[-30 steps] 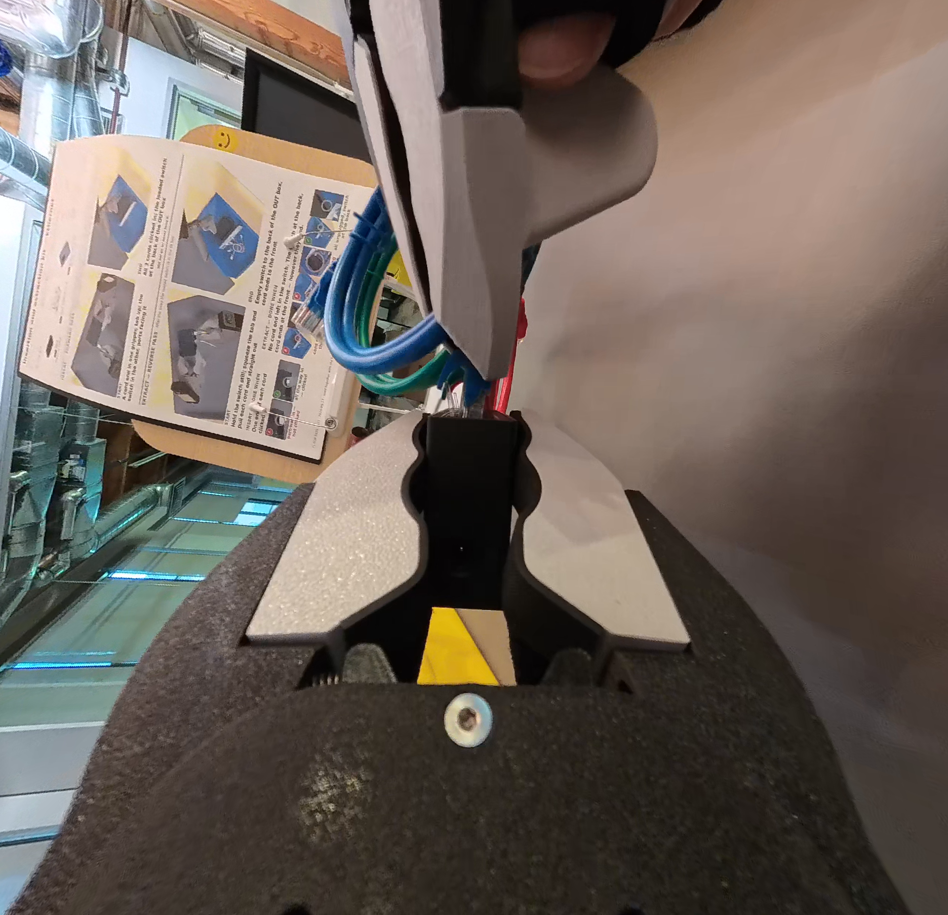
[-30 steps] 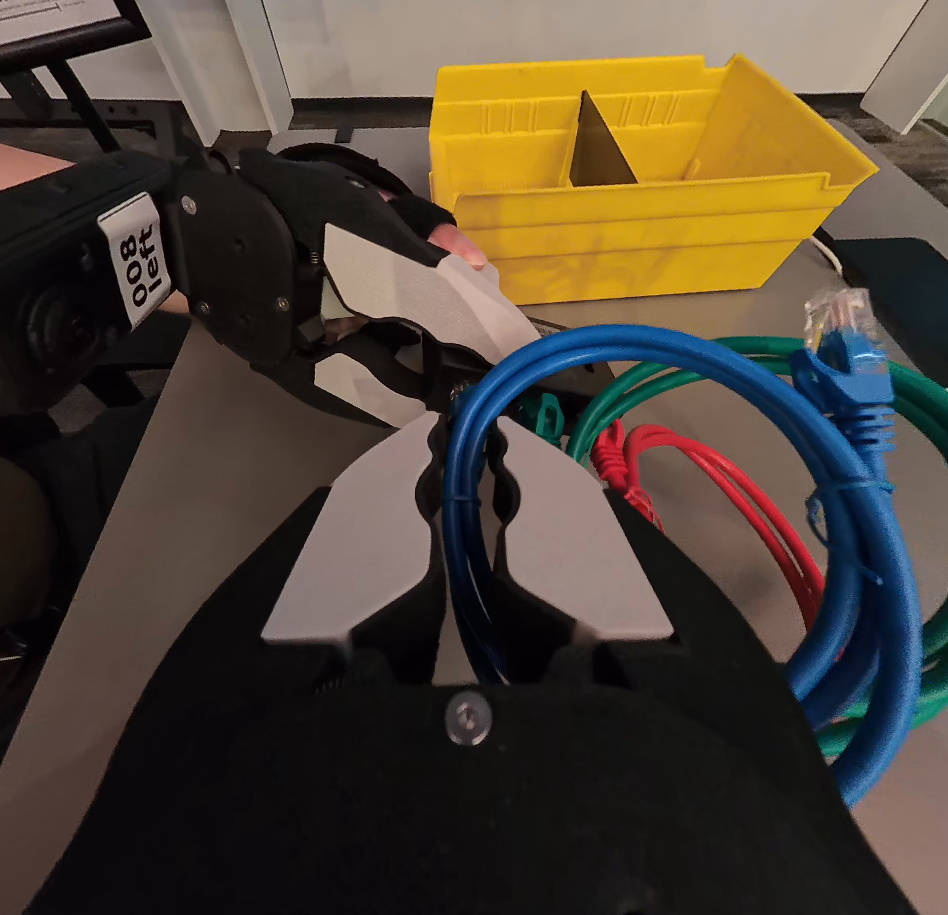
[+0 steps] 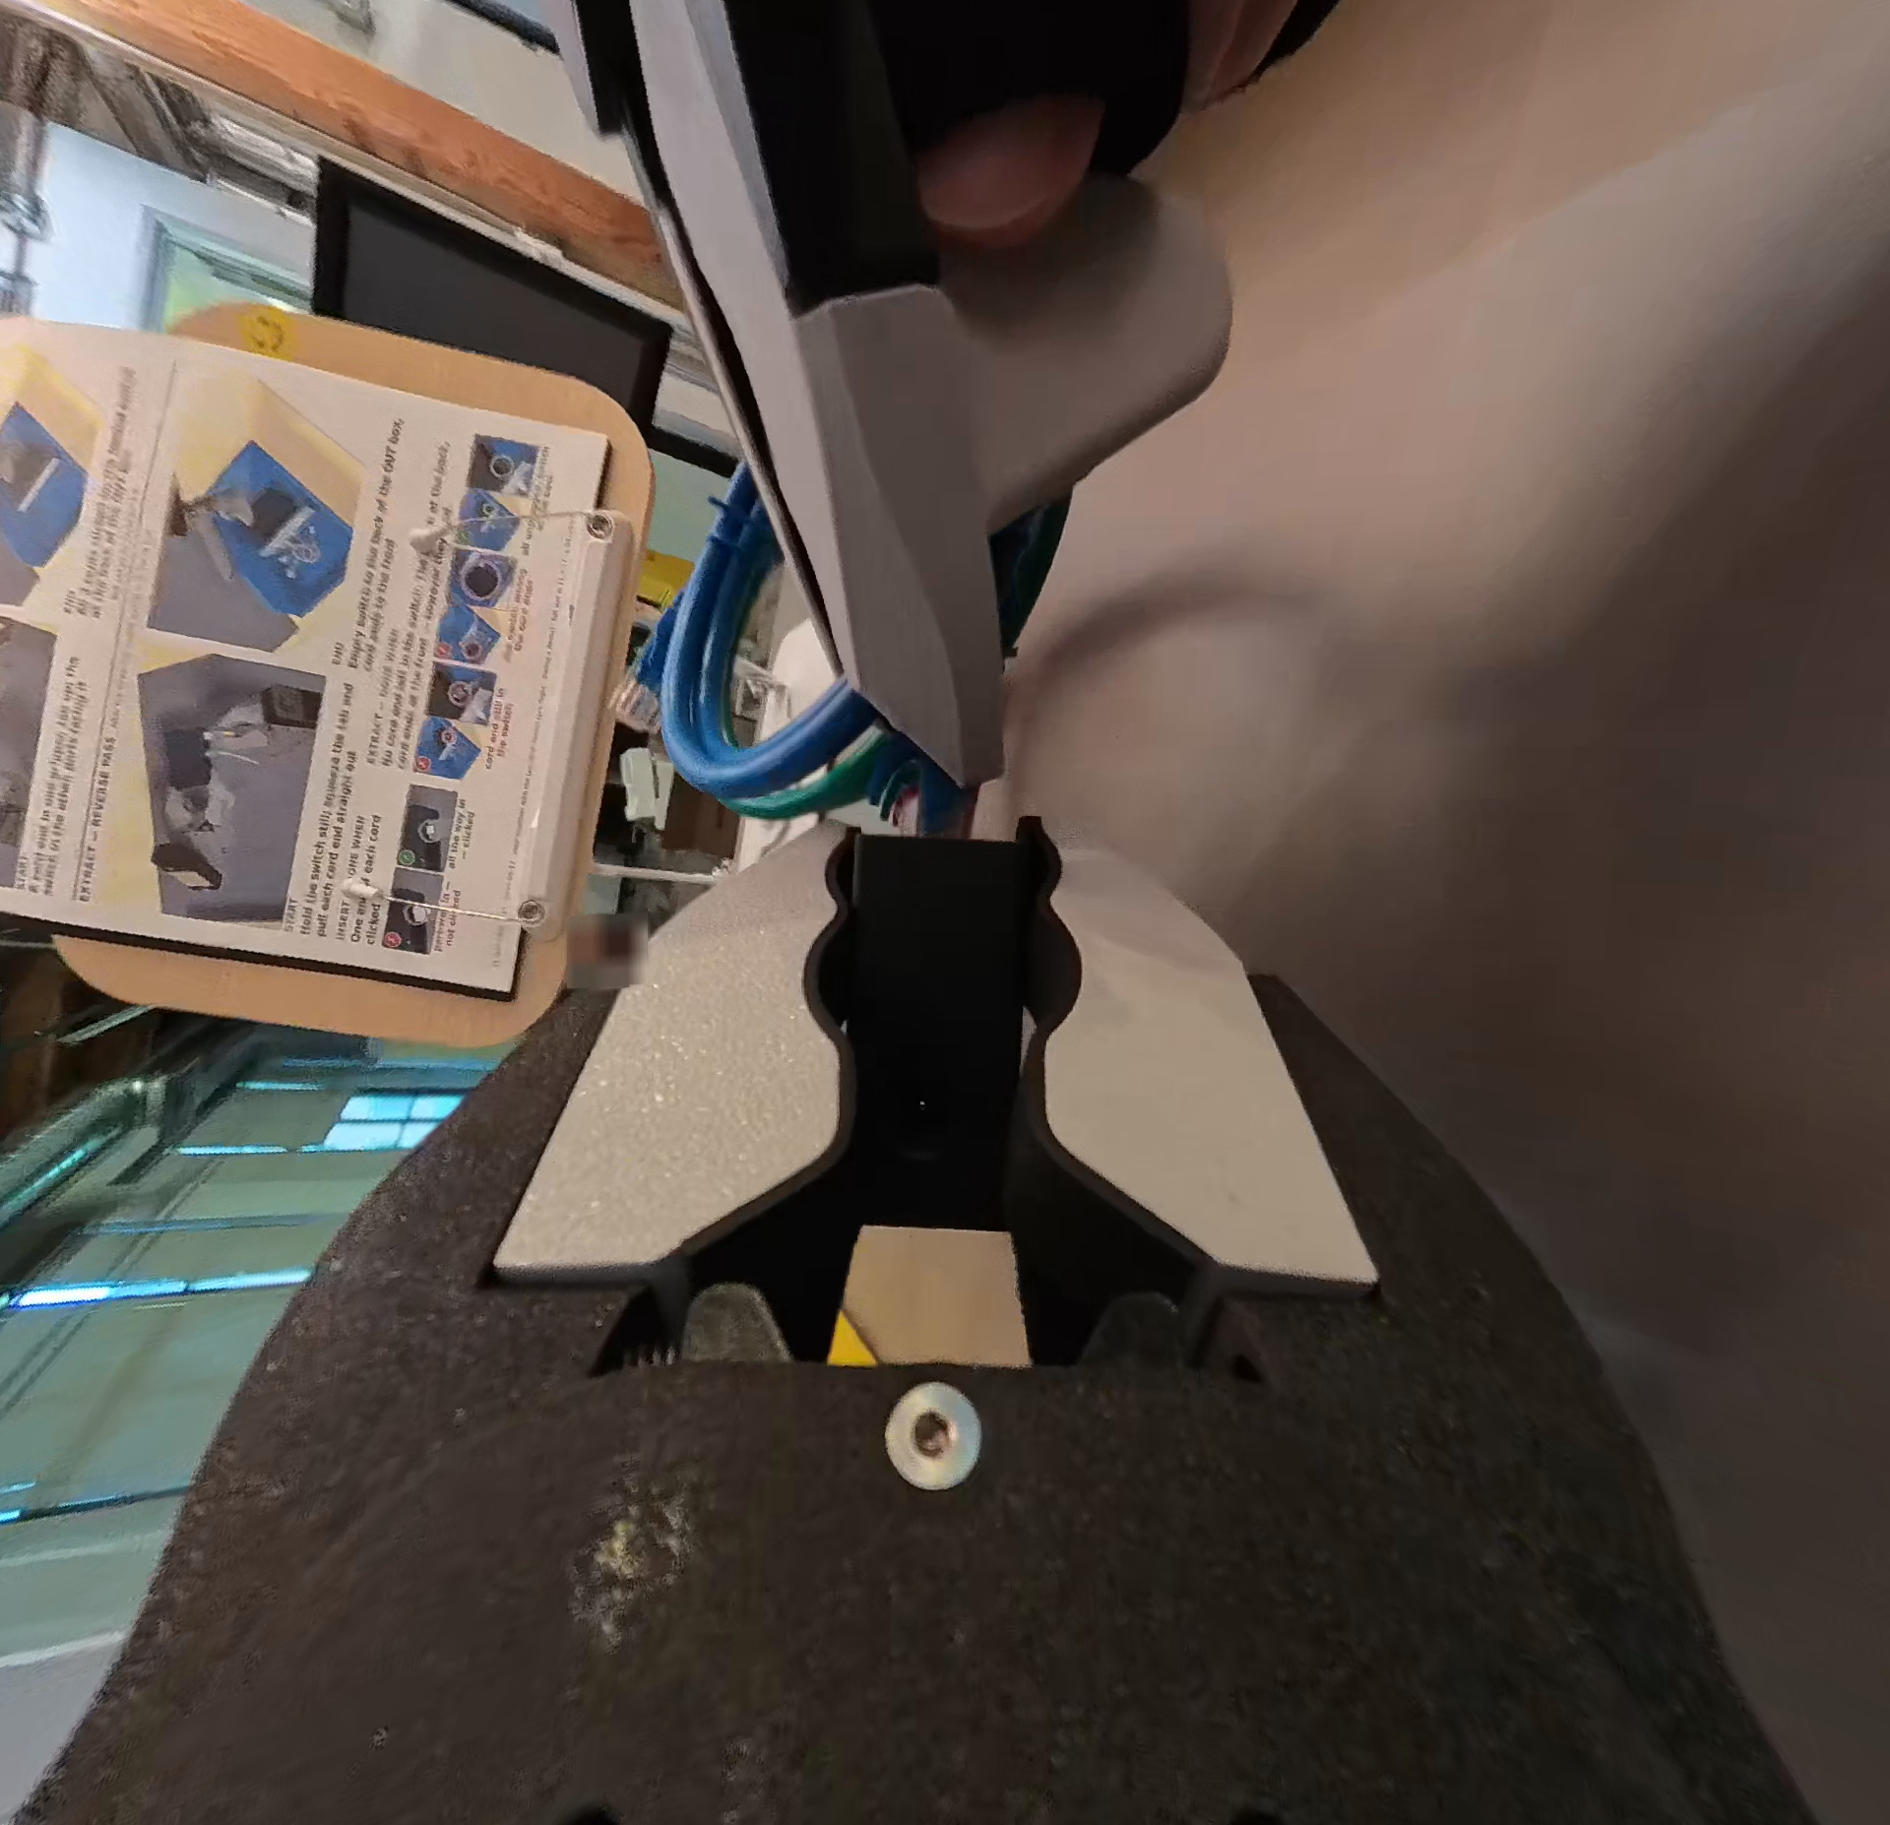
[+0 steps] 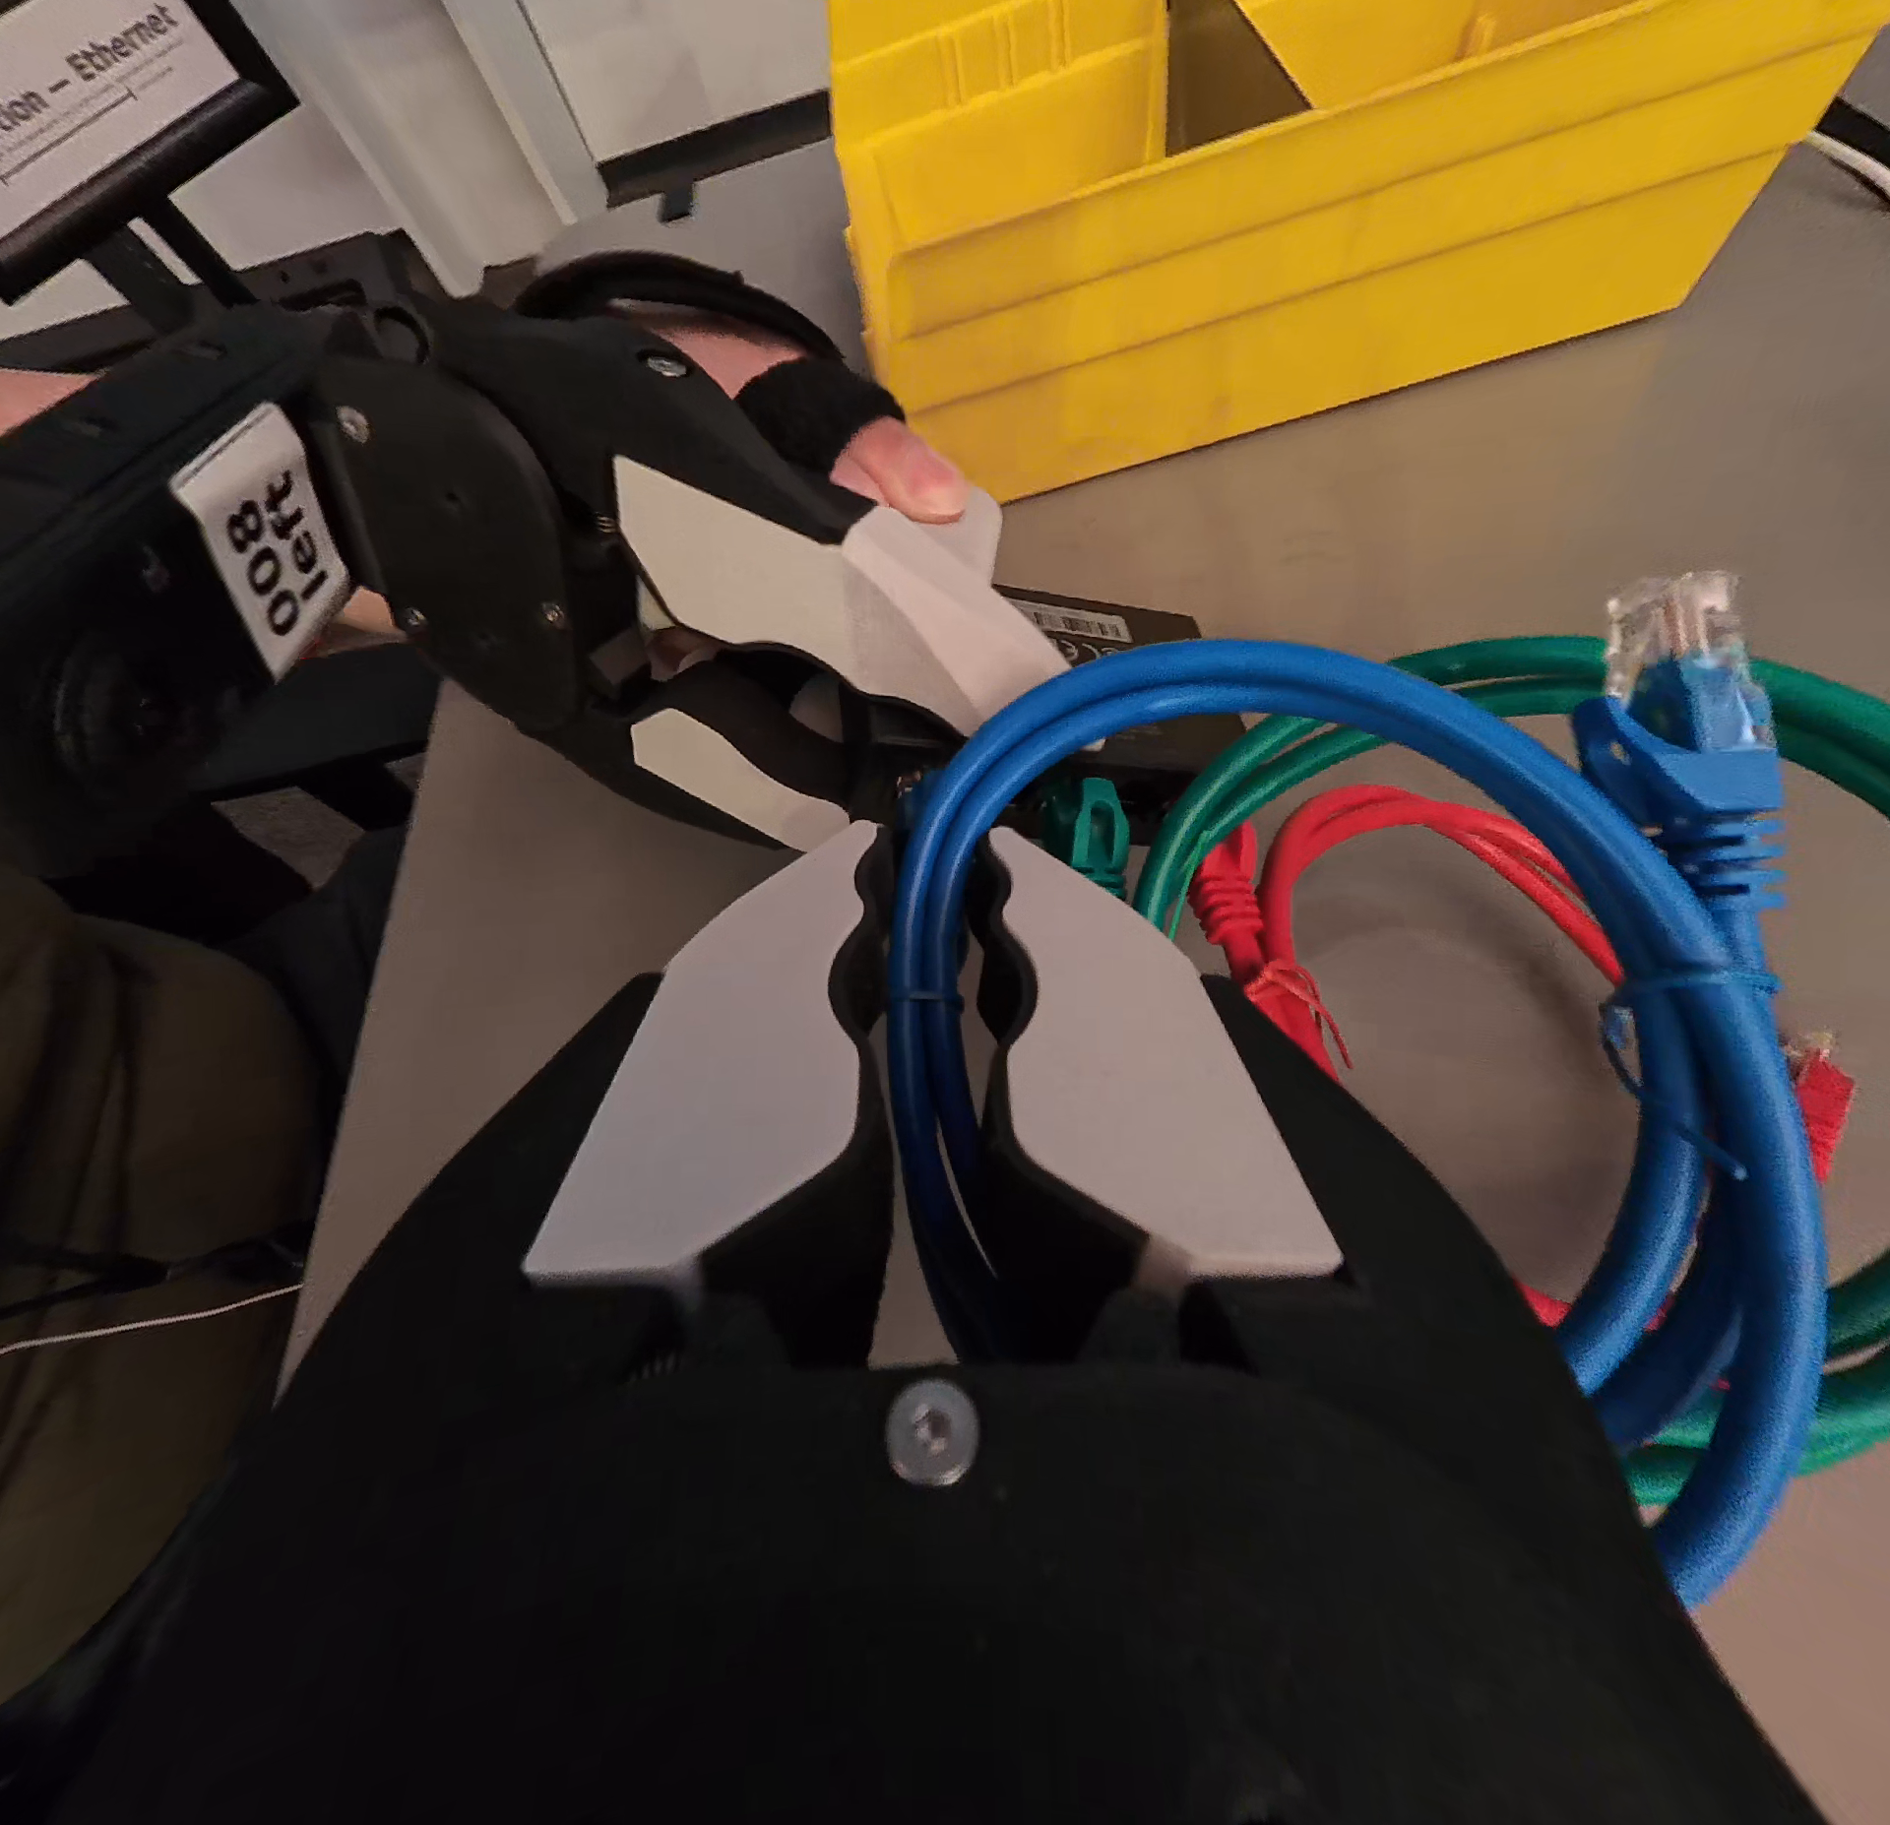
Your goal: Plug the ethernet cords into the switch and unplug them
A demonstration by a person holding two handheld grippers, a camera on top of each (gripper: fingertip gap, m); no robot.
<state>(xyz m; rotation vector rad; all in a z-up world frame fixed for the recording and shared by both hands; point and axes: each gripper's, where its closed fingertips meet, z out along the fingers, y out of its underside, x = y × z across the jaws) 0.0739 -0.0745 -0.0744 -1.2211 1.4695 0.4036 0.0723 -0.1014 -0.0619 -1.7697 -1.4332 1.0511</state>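
Note:
The black switch [image 4: 1110, 625] lies on the grey table, and my left gripper [image 4: 920, 743] is shut on its end. In the left wrist view the switch [image 3: 936, 968] fills the gap between the left gripper's [image 3: 936, 845] fingers. My right gripper [image 4: 933, 840] is shut on the coiled blue cord [image 4: 1330, 692] close to the switch's ports. Its near plug is hidden behind the fingertips, and its other plug [image 4: 1688, 702] hangs free at the right. A green plug [image 4: 1089, 825] sits in the switch. A red cord [image 4: 1227, 886] reaches the switch beside it.
A yellow divided bin [image 4: 1330, 242] stands just behind the switch. Green [image 4: 1820, 712] and red cord loops lie on the table [image 4: 1432, 549] at the right. An instruction sheet on a wooden board [image 3: 307, 651] stands beyond the cords. A sign on a black stand [image 4: 92, 109] is at the far left. My two grippers' fingertips are within a few centimetres of each other.
Both views have tilted and shifted. The right gripper sits closer over the switch in the left wrist view. Both grips are unchanged.

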